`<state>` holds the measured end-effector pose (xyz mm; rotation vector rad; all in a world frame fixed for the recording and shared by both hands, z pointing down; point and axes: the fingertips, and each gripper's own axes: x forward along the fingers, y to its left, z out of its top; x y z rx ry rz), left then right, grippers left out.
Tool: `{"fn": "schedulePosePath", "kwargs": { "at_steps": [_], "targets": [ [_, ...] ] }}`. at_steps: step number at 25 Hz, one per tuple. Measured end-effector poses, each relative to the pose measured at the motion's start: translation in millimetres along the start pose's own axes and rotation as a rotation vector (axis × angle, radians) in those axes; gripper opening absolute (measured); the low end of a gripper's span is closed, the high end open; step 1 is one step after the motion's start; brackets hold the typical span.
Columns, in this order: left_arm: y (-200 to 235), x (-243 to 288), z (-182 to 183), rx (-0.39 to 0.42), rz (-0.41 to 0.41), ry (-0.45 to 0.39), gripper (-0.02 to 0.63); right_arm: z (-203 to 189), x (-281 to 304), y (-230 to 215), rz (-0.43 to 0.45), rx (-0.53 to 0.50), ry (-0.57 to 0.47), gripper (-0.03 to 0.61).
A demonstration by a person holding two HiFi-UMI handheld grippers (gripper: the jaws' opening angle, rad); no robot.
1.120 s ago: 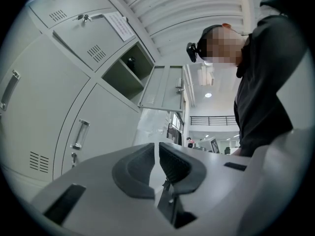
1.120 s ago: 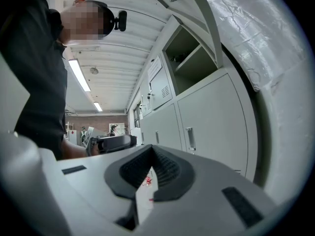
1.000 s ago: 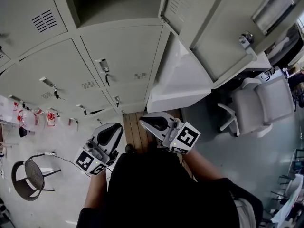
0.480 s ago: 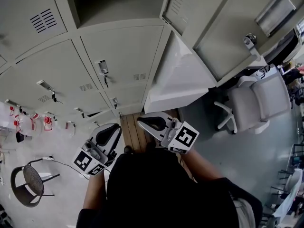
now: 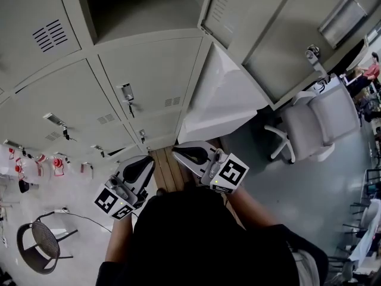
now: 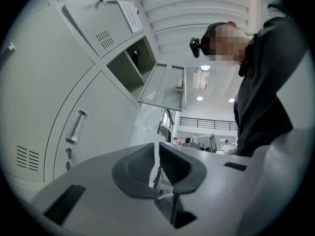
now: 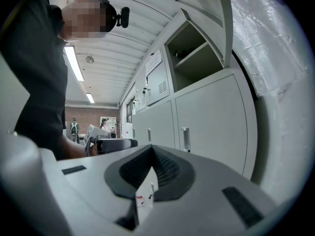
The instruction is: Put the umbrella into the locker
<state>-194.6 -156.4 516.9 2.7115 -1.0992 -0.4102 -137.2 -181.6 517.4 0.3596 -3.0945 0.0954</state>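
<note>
**A:** Umbrella anywhere? Left gripper [image 5: 138, 170] and right gripper [image 5: 191, 155] both pinched shut, empty.

**B:** Can't spot it. Open grey metal locker compartment [image 5: 149, 33] sits up ahead of both; dark blob [image 6: 135, 57] inside, can't tell.

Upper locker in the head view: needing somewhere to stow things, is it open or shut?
Open: its door swings out rightward, exposing the dark compartment.

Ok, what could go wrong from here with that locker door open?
The open locker door juts out above the right gripper; lifting that arm could clip it. Both it and the left gripper are shut and empty, and no umbrella is in view, so there's nothing to stow yet. The office chair crowds the right side.
</note>
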Motion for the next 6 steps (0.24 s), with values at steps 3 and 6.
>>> {"fn": "schedulePosePath", "kwargs": {
  "at_steps": [3, 6],
  "targets": [
    [4.9, 0.4, 0.7, -0.008, -0.029, -0.001, 0.04, -0.7, 4.8, -4.1, -0.03, -0.008, -0.001, 0.011],
    [10.8, -3.3, -1.7, -0.034, -0.064, 0.004, 0.032, -2.8, 11.1, -4.3, -0.045, -0.005, 0.002, 0.011]
  ]
}}
